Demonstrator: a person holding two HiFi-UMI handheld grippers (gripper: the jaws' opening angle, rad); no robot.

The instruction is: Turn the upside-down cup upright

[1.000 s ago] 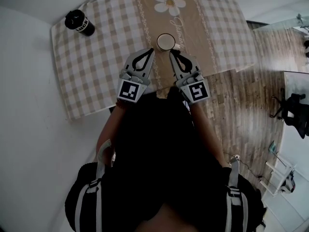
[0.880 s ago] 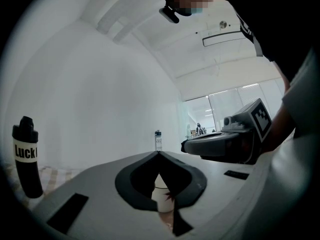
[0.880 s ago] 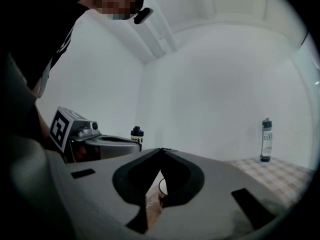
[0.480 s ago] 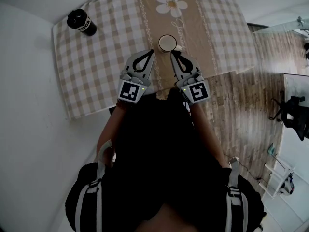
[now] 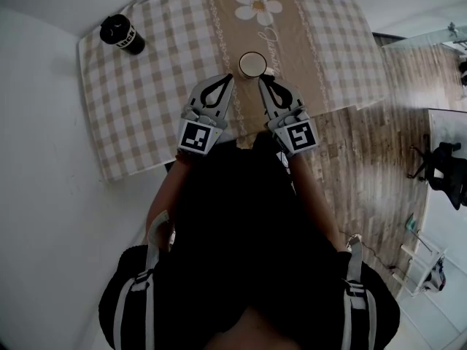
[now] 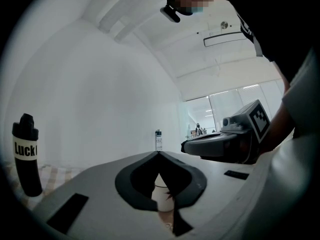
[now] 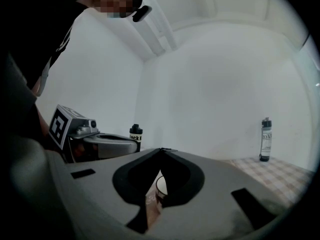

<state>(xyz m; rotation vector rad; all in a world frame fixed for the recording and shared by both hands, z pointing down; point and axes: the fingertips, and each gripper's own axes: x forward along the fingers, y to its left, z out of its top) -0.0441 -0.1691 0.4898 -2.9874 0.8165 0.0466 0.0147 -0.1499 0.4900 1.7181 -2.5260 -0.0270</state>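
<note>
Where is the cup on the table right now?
In the head view, the cup sits mid-table on the brown strip, below the printed daisy, just beyond the tips of the left gripper and right gripper.

Around the cup [image 5: 252,64] nothing has moved. Only the head view drifted slightly, carrying the counter [image 5: 146,108] a touch rightward in frame.

White cup [image 5: 252,64] upside down on beige tablecloth [image 5: 146,108]

Matt checked cloth tablecloth [image 5: 146,100], smooth cup [image 5: 252,64], wood-grain plank floor [image 5: 365,159].
</note>
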